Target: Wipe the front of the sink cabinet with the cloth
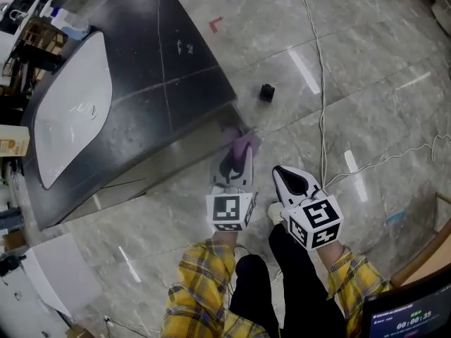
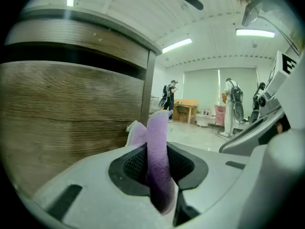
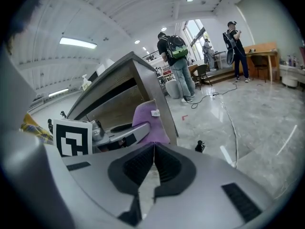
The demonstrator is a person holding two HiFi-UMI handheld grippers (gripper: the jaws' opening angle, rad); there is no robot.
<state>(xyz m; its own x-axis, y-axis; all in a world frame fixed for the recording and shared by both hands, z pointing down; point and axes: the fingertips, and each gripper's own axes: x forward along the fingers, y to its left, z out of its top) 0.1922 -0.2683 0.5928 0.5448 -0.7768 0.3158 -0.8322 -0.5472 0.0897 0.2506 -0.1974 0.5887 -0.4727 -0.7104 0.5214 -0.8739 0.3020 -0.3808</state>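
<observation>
Head view: left gripper (image 1: 239, 155) jaws clench cloth (image 1: 246, 141) at sink cabinet (image 1: 155, 164) corner edge; right gripper (image 1: 282, 173) jaws together, empty; floor (image 1: 352, 104) open rightward.

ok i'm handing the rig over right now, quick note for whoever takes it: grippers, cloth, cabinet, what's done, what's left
Left gripper: shut on the purple cloth, which sticks up out of the jaws.
Right gripper: shut, empty, held beside the left one.
Cloth: at the corner end of the wooden cabinet front; I cannot tell whether it touches the wood.
Done: cloth is gripped and up at the front. No wiped strip shows, so count nothing as wiped.
Left: press the cloth on and wipe along the whole front.
</observation>
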